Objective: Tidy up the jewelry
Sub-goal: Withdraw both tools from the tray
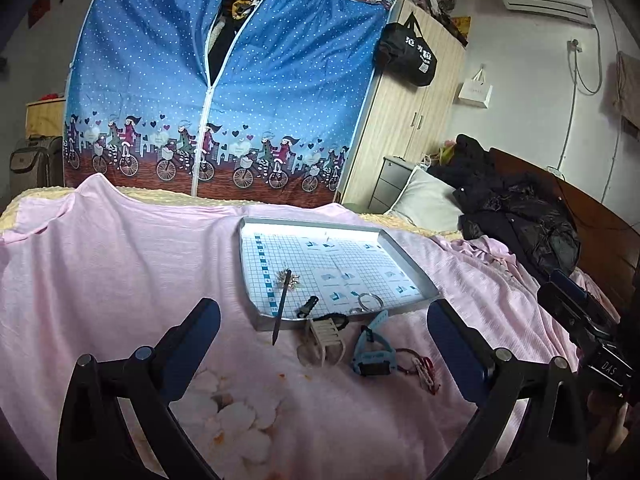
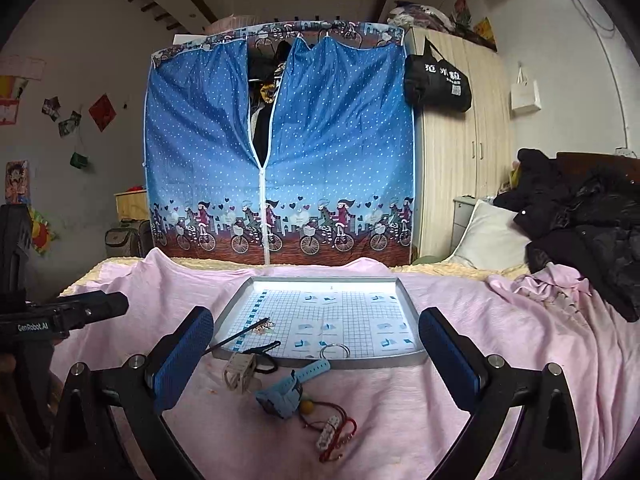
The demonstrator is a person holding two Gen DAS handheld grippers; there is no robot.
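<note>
Both hand-held grippers empty w/ jaws spread wide: left hand-held gripper [image 1: 324, 344] and right hand-held gripper [image 2: 316, 344] hover low over the bed, aimed at the jewelry pile, touching nothing.

Jewelry split btw tray [image 2: 404, 292] and pink blanket [image 2: 480, 320]. Tray = shallow grey metal w/ grid-print liner, sits on blanket mid-bed.

In tray:
- sparkly brooch/earring cluster [image 2: 264, 327], near-left part
- thin dark stick [image 2: 236, 340] lying over the near-left rim, tip sticking out onto blanket
- small dark clip [image 2: 262, 348] by front rim
- silver ring hoop [image 2: 334, 351] near front rim
- rest of liner bare

On blanket, just in front of tray:
- beige claw hair clip [image 2: 240, 372] w/ black hair tie [image 2: 266, 364] beside it
- light blue watch [image 2: 290, 390], strap end reaching to tray rim
- red cord bracelet [image 2: 336, 432] w/ white beads, nearest to camera

Handling, est.: all light. Claw clip stiff plastic, pinch across body, teeth could snap if squeezed hard. Watch semi-stiff, rubbery strap bends; grab at the case or the strap next to it. Cord bracelet floppy, will drape + may snag; pinch at the bead block. Hoop thin, slippery on liner, hard to get under. Blanket soft, items sink in, so pads may catch fabric too.
</note>
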